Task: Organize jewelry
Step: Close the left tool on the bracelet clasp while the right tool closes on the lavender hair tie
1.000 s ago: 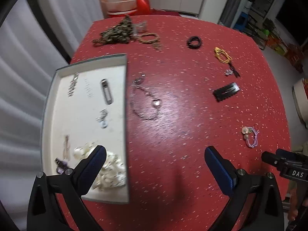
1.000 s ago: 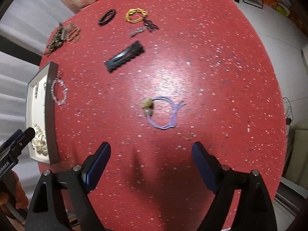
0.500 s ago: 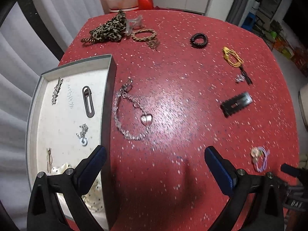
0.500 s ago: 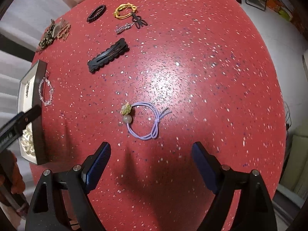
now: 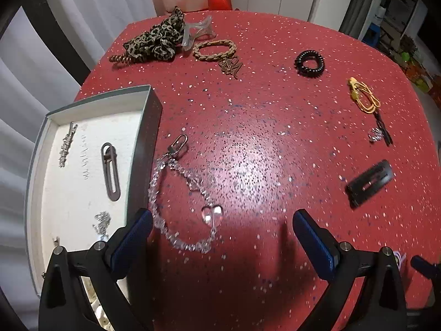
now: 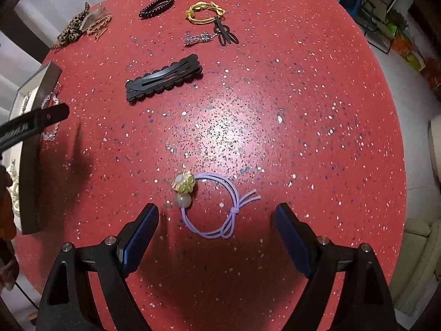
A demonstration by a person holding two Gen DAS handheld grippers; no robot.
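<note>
Two open grippers were held low over a red speckled table strewn with jewelry and hair accessories. Nearest, the right gripper was poised with its jaws spread wide and empty around a lilac hair tie with a flower bead, which lay flat on the table between the blue pads. The left gripper, likewise spread wide and holding nothing, was positioned over the near end of a crystal bead chain with a heart charm, laid just beside the outer wall of a grey tray in which a few small pieces were already placed. The step in hand was judged to be the approach to a pickup, with most items left to sort. A lowering and closing on each piece, then a carry to the tray, was thought to be called for next. Farther off, a black hair clip, a black coil tie, a yellow tie, a braided bracelet and a leopard scrunchie were left untouched.
</note>
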